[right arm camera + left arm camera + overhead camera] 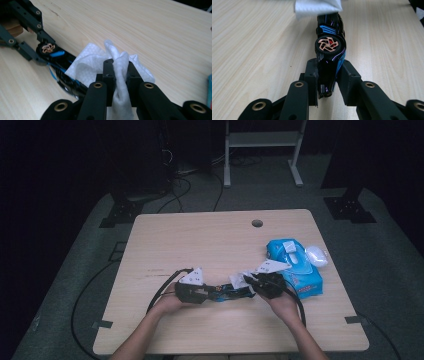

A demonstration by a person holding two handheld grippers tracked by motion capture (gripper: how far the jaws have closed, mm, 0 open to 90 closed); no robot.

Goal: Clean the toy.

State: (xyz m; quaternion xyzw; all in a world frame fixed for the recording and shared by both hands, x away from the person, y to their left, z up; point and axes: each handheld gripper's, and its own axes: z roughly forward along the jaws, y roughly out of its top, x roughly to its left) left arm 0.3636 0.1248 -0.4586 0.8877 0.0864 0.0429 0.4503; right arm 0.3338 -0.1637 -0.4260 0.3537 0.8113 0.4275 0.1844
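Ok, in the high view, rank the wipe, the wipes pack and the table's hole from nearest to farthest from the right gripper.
1. Wipe: clamped in the right gripper.
2. Wipes pack: just beyond it, toward the table's right edge.
3. Hole: near the far edge.

Left claw [327,82]: jaws clamped tight, low near the worktop [200,240].
Right claw [121,75]: jaws pinched shut, facing the left.

1. A black toy car [329,53] with blue stripes and copper-spoked wheels is held on its side, just above the table.
2. A white, crumpled wipe [117,72] is pressed against the car's far end.
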